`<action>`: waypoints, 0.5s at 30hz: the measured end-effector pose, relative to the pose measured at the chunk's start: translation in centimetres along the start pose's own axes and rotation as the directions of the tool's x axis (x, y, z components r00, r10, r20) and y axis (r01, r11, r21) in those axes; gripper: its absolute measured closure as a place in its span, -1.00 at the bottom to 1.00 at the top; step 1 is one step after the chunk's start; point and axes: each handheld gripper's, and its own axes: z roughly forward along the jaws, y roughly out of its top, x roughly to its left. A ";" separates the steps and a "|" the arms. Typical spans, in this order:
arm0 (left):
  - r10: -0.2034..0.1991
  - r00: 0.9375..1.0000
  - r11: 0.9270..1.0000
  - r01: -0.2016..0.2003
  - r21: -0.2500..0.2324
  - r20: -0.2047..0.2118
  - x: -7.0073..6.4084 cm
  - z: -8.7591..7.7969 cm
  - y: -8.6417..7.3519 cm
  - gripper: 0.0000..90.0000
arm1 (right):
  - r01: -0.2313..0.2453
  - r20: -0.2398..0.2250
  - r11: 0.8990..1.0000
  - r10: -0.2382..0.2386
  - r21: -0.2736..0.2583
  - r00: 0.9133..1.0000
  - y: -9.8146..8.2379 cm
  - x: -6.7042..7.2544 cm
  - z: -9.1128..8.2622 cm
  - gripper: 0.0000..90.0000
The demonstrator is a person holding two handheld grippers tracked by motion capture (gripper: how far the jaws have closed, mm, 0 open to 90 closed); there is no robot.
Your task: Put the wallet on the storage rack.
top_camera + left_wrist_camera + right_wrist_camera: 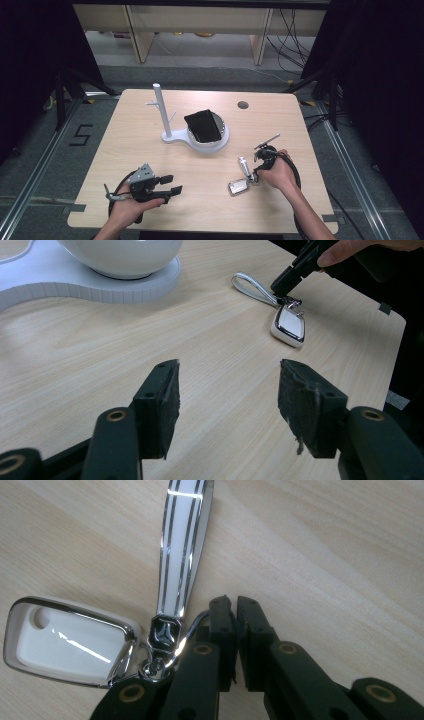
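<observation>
Both grippers sit low in the high view, but the right gripper [255, 172] is right at the key fob [238, 186], lower right of centre. Its jaws are pinched together on the ring [192, 630], fob trailing lower left and strap [184, 535] running straight up in its own view. Left gripper [170, 184] hangs wide open, well away at lower left.

Closed fingers [232, 611] beside key fob [65, 642] (white)

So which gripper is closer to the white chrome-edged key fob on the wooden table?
Right. The right gripper is shut on the key ring of the white chrome-edged key fob; the left gripper rests open, well off to its left.
</observation>
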 end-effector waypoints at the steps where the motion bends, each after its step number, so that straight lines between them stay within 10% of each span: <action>1: 0.000 1.000 1.000 0.000 -0.001 0.001 0.0 0.0 0.0 -0.08 | 0.004 -0.003 1.000 -0.004 -0.020 1.000 -0.1 0.0 0.0 0.94; 4: -0.002 1.000 1.000 0.002 0.001 -0.005 0.0 -0.1 0.0 -0.08 | 0.062 -0.006 0.997 -0.062 -0.053 0.998 -0.1 -0.4 0.2 0.95; 15: -0.007 1.000 1.000 0.007 -0.001 -0.008 0.1 -0.3 -0.1 -0.08 | -0.035 -0.011 0.999 0.035 -0.011 0.999 0.0 -0.2 0.1 0.80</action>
